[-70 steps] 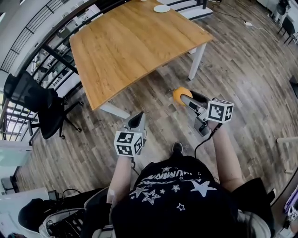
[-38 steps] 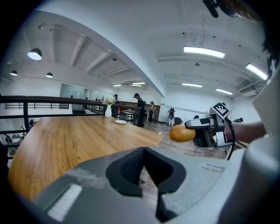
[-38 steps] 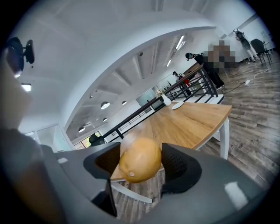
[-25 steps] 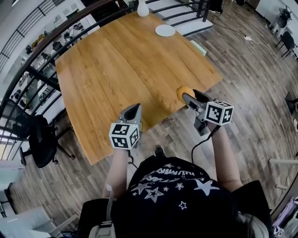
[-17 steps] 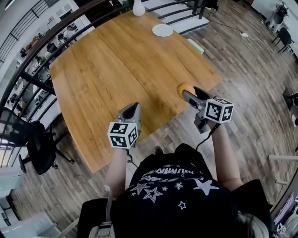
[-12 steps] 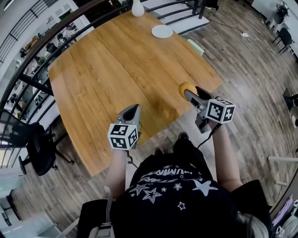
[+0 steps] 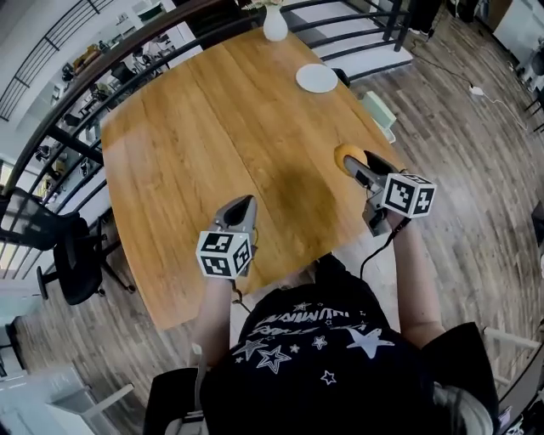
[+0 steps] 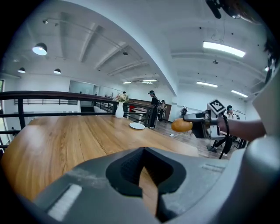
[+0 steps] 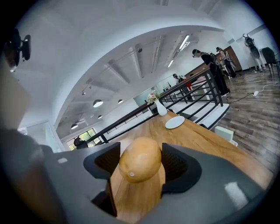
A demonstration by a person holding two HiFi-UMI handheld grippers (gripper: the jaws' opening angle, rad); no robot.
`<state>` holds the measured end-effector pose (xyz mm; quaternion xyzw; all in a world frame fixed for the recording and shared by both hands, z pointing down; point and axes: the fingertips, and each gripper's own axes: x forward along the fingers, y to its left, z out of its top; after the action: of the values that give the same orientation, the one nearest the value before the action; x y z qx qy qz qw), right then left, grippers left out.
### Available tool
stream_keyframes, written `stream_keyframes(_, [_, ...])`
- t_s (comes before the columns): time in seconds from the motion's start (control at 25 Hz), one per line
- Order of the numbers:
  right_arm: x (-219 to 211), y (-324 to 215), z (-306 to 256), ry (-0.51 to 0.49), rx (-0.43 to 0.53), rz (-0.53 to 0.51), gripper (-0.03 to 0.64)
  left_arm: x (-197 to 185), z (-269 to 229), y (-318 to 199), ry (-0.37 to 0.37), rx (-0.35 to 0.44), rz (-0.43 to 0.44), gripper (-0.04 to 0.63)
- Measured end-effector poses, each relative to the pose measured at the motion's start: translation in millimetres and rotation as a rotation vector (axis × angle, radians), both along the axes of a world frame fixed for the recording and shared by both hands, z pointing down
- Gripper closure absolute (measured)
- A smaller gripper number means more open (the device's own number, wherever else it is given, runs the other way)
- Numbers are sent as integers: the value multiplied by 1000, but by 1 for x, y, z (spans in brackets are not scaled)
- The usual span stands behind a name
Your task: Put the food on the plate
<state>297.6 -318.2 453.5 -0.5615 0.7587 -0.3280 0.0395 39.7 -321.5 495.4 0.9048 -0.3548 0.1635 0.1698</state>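
Note:
A round yellow-brown potato (image 7: 347, 155) is clamped between the jaws of my right gripper (image 7: 352, 161), held in the air over the right side of the wooden table (image 7: 212, 127). In the right gripper view the potato (image 9: 140, 165) fills the gap between both pads. A small white plate (image 7: 316, 78) lies empty at the table's far right corner, well beyond the potato; the same plate (image 9: 175, 122) shows ahead of the right jaws. My left gripper (image 7: 243, 206) hovers over the near table edge, shut and empty. The left gripper view also shows the potato (image 8: 181, 125).
A white vase (image 7: 274, 25) with flowers stands at the table's far edge, left of the plate. A black railing (image 7: 76, 93) runs behind the table. An office chair (image 7: 64, 255) stands at the left. A pale box (image 7: 377, 110) sits on the floor by the right edge. People stand far back.
Both grippers have moved forward from beyond the table's near edge to over its top. The plate and vase appear nearer. The potato stays in the right gripper.

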Motion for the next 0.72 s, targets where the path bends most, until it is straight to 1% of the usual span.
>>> stream_keyframes(0.16, [21, -33, 2, -4, 7, -56, 318, 20, 1, -22, -6, 0, -50, 595])
stream_keyframes(0.4, [59, -83, 10, 12, 7, -99, 318, 52, 3, -53, -22, 0, -83, 595])
stream_keyframes(0.6, [74, -115, 14, 59, 13, -134, 318, 57, -9, -74, -37, 32, -115, 595])
stream_keyframes(0.72, [81, -133, 17, 105, 18, -156, 318, 63, -14, -83, -55, 45, -124, 595])
